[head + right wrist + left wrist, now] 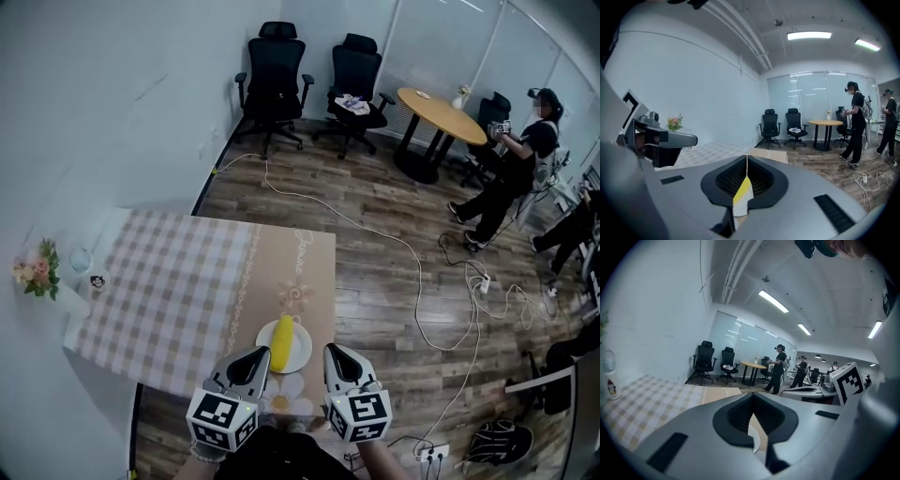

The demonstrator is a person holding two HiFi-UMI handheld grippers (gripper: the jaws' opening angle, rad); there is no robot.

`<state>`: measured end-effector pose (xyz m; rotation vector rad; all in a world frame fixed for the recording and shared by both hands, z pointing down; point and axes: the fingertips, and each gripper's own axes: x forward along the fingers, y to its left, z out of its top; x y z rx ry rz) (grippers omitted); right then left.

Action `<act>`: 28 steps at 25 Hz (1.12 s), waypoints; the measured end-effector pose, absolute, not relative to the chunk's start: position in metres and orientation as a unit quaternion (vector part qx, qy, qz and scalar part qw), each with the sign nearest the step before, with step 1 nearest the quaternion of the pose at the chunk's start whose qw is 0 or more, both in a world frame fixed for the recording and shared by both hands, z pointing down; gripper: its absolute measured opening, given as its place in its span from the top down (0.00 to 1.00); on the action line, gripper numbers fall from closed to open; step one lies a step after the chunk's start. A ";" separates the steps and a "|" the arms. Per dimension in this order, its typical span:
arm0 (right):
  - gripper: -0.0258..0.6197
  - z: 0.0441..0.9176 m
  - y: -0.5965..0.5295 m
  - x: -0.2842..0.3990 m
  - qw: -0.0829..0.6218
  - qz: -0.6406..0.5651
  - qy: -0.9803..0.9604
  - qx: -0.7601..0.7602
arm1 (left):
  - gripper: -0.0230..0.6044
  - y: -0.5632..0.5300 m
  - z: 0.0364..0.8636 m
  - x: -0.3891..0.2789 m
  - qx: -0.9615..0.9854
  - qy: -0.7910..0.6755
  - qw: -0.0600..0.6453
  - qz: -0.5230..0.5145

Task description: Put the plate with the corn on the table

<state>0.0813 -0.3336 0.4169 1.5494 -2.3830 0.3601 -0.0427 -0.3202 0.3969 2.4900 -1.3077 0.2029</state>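
Plainly, in the head view the plate with the corn already lies flat on the surface, just ahead of and between the two sets of jaws: the left gripper has its tips at the plate's near-left rim and the right gripper sits just off its right rim. In the left gripper view the jaws are pressed together at the tips, with only a sliver of white rim showing below them and nothing visibly pinched. In the right gripper view the jaws are likewise pressed together, and the yellow cob and white rim show through the slit beneath them, under the jaws and not between them. The plate looks stiff, smooth and probably breakable, so the thin rim is the place to pinch, ideally on two opposite sides. The cob lies loose and round, so I judge it would roll if the plate tilts.
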 end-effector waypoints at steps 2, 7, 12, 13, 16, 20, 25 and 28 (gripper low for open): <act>0.89 0.403 -0.332 0.079 0.132 0.108 -0.829 0.532 | 0.94 -0.319 0.385 -0.041 0.874 -0.459 0.141 0.069; 0.89 0.373 -0.326 0.079 0.108 0.077 -0.837 0.531 | 0.94 -0.314 0.358 -0.041 0.879 -0.463 0.099 0.064; 0.89 0.351 -0.320 0.075 0.094 0.049 -0.843 0.528 | 0.94 -0.310 0.340 -0.047 0.877 -0.470 0.075 0.058; 0.89 0.347 -0.319 0.071 0.093 0.043 -0.844 0.527 | 0.94 -0.310 0.338 -0.053 0.876 -0.472 0.074 0.057; 0.89 0.337 -0.315 0.054 0.093 0.028 -0.847 0.523 | 0.94 -0.309 0.335 -0.073 0.873 -0.478 0.074 0.058; 0.89 0.333 -0.306 0.062 0.086 0.026 -0.850 0.519 | 0.94 -0.300 0.336 -0.069 0.868 -0.487 0.074 0.060; 0.89 0.328 -0.308 0.053 0.093 0.009 -0.852 0.516 | 0.94 -0.303 0.336 -0.083 0.867 -0.490 0.073 0.056; 0.89 0.329 -0.304 0.052 0.097 0.014 -0.852 0.514 | 0.94 -0.301 0.337 -0.087 0.864 -0.494 0.075 0.058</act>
